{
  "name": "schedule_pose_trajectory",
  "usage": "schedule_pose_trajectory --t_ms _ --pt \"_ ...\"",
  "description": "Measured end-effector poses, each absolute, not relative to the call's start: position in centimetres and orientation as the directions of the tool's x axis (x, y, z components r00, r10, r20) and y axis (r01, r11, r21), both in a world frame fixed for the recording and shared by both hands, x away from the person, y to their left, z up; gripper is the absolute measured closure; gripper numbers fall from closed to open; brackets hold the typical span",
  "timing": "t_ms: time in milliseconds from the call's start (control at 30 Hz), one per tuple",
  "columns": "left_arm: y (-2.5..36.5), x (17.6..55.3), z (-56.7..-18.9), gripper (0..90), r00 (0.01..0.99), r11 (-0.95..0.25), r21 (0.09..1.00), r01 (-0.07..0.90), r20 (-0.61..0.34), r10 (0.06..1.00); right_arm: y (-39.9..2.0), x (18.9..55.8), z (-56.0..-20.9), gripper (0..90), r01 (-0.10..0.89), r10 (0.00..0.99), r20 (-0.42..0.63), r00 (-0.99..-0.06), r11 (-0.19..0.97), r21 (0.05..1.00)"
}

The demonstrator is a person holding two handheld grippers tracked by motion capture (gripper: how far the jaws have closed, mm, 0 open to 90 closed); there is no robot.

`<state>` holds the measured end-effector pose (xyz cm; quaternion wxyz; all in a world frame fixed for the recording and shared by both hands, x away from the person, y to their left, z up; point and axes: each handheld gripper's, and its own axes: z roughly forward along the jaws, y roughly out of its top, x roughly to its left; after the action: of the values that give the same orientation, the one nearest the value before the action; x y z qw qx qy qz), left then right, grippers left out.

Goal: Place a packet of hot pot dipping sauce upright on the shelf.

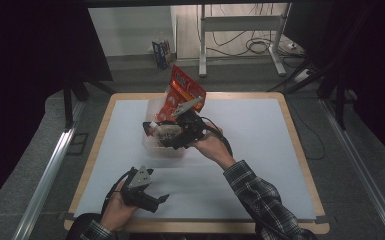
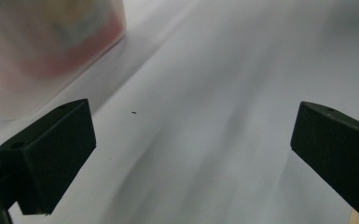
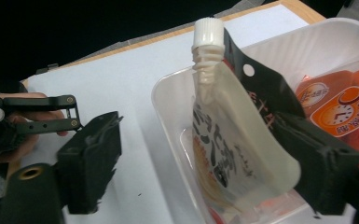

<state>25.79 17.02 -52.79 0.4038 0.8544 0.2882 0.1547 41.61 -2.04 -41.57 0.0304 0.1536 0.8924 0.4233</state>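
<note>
Spouted pouch [image 3: 228, 140] stands inside the clear plastic tub [image 3: 168, 100], its white screw cap [image 3: 208, 33] up and its pale body leaning between the jaws of the right gripper [image 3: 205, 177]. Those jaws are spread wide: the left one sits outside the tub over the white mat, well clear of the pouch, while the right one lies against or just behind the pouch's black back edge — whether it touches cannot be told. Nothing is pinched, so the pouch reads as let go. Behind it in the tub stands an orange-red snack bag [image 3: 340, 107]. Judged from how things lie, the packing of this pouch is all but finished: it is in the tub, the grip is off, and what is left is to draw the right gripper out without tipping it. The left gripper [image 2: 191, 154] is also spread, empty, hovering low over the white mat [image 2: 224, 93] with a blurred corner of the tub at its upper left. The high view gives the layout that the close views lack — the tub near the middle of the wood-edged table [image 1: 300, 150], the tall bag [image 1: 182, 95] rising from it, the right gripper [image 1: 167, 136] over it, the left gripper [image 1: 157, 200] resting near the front edge. The right gripper view alone shows the cap and the pouch's print.
</note>
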Motion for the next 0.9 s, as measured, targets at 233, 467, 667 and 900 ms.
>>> schedule_pose_trajectory --t_ms 233,467,667,900 --pt "17.0 25.8 -52.8 0.0 0.787 -0.510 0.778 0.367 0.032 0.616 -1.9 41.0 -41.6 4.8 0.250 0.306 0.069 -0.950 0.608 0.753" --pt "16.9 25.8 -52.8 0.0 0.788 -0.511 0.778 0.365 0.034 0.614 -2.4 40.7 -41.5 1.5 0.214 0.300 0.023 -0.954 0.621 0.754" --pt "17.0 25.8 -52.8 0.0 0.789 -0.512 0.778 0.364 0.035 0.614 -3.0 40.4 -41.5 0.2 0.197 0.303 0.001 -0.953 0.618 0.761" --pt "16.9 25.7 -52.9 0.0 0.792 -0.518 0.777 0.357 0.042 0.609 -3.9 40.2 -41.8 0.0 0.220 0.324 0.018 -0.946 0.599 0.770"
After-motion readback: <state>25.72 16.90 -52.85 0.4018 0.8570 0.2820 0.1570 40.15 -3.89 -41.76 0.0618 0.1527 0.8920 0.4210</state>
